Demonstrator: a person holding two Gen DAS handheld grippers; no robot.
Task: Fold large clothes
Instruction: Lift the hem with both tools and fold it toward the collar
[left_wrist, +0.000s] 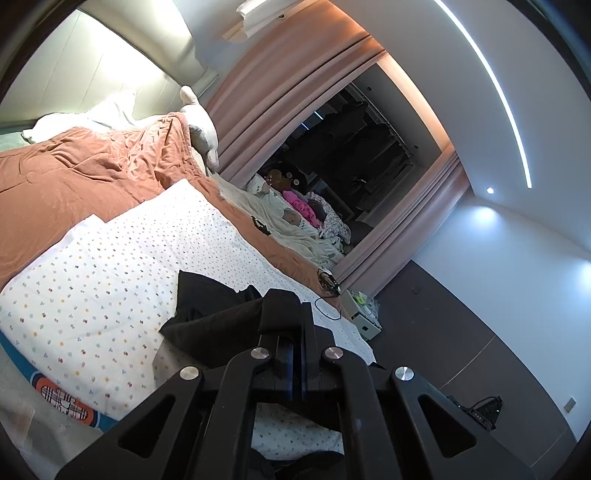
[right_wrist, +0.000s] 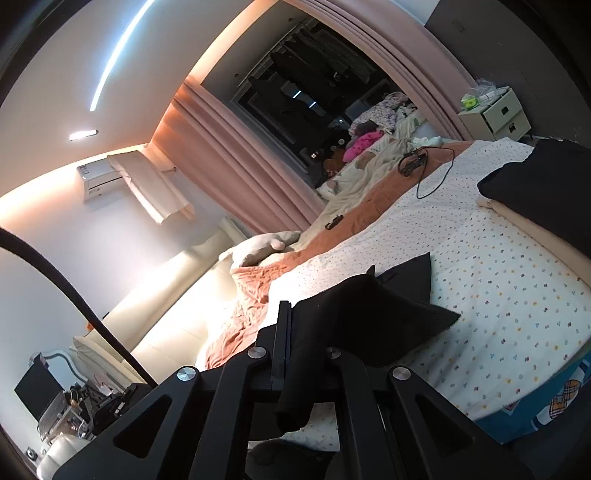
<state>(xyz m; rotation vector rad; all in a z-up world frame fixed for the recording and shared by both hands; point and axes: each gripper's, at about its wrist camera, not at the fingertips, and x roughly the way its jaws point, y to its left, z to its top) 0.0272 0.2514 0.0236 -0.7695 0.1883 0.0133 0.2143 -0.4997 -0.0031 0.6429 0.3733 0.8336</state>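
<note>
The room is a bedroom with white walls, a thin light strip (left_wrist: 495, 92) on the ceiling and long pink curtains (left_wrist: 258, 110) beside a dark window. A wide bed fills the middle; a white sheet with small coloured dots (left_wrist: 122, 266) covers the near part, smooth and flat, and a rust-orange quilt (left_wrist: 85, 173) lies crumpled at the far left, near a pale plush toy (left_wrist: 201, 122). A thin black cable (right_wrist: 434, 177) curls on the far side of the sheet, and a small white nightstand (right_wrist: 496, 114) stands at the far right. An air conditioner (right_wrist: 99, 177) hangs on the left wall.

The black garment (left_wrist: 210, 317), soft and matte, lies partly on the dotted sheet near the edge of the bed and is lifted at two places. The left gripper (left_wrist: 295, 332) is pressed together on a fold of it. The right gripper (right_wrist: 306, 332) also pinches the cloth, which hangs down over one finger. A second dark folded cloth (right_wrist: 535, 184) rests at the far right on a cream layer.
</note>
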